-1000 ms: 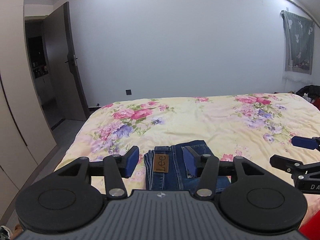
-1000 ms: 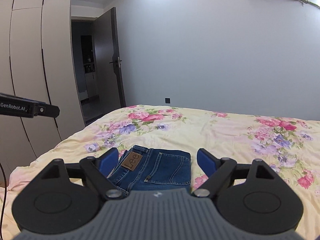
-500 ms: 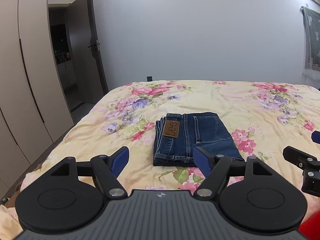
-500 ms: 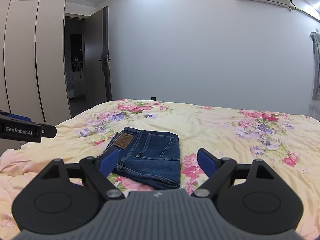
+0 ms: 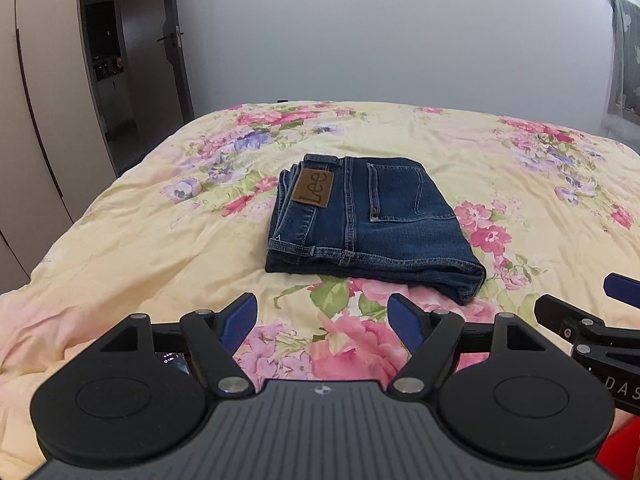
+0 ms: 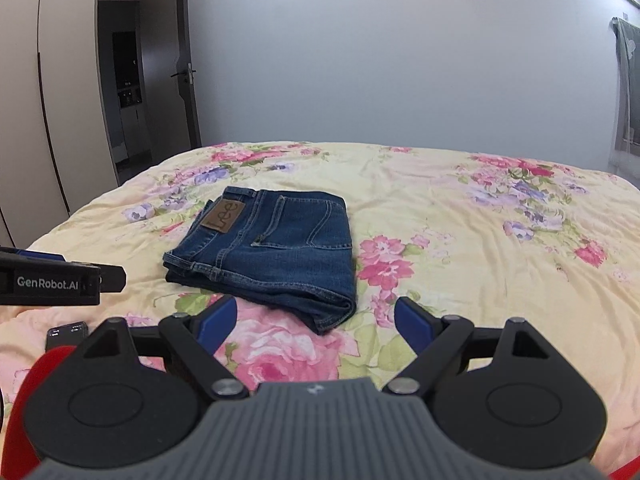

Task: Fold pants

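Pants lie folded at twelve o'clock on the bed. Left gripper and right gripper gape wide, empty; snagging denim could undo the stack.

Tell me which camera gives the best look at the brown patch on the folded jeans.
The left wrist view. There the brown patch on the jeans sits near centre, larger and nearly face-on, its lettering clear. In the right wrist view the patch is smaller, off to the left and slanted, though still legible.
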`<state>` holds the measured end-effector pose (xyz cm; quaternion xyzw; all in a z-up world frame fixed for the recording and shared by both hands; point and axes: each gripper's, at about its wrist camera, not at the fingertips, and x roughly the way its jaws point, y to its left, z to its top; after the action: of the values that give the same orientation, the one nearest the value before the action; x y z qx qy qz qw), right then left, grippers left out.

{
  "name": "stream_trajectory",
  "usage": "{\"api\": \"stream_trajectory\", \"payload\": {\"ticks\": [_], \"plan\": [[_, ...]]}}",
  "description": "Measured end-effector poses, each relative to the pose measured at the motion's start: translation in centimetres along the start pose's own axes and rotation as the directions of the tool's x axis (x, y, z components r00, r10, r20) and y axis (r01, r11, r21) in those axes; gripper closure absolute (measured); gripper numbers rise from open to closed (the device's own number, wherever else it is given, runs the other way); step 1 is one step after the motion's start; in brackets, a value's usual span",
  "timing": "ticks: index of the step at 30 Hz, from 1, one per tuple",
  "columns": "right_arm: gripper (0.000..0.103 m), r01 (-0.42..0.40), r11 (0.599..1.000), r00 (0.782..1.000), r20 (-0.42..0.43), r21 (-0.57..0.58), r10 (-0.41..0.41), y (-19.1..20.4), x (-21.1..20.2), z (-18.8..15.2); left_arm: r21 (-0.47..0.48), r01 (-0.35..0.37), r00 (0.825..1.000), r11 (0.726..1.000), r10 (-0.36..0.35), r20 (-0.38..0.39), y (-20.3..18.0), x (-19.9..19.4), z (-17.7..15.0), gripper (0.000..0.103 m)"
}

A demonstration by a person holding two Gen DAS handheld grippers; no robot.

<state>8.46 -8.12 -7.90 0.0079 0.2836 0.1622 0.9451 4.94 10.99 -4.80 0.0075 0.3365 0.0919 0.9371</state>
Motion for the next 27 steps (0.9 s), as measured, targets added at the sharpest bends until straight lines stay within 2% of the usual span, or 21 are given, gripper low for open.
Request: {"api": "stream_trajectory", "payload": {"ticks": [5, 27], "plan": [[0.021, 0.0, 1.0, 0.999, -0.044, 0.018, 0.001, -0.6, 1.9, -0.5, 0.013, 0.008, 0.999, 1.0, -0.008, -0.043, -0.4, 1.8, -0.5, 0.016], [0.021, -0.024, 1.0, 1.0, -0.018, -0.001, 0.024, -0.6, 1.4, -0.3, 0.032, 0.016, 0.999, 0.999, -0.015, -0.043, -1.1, 1.5, -0.3, 0.016]]}}
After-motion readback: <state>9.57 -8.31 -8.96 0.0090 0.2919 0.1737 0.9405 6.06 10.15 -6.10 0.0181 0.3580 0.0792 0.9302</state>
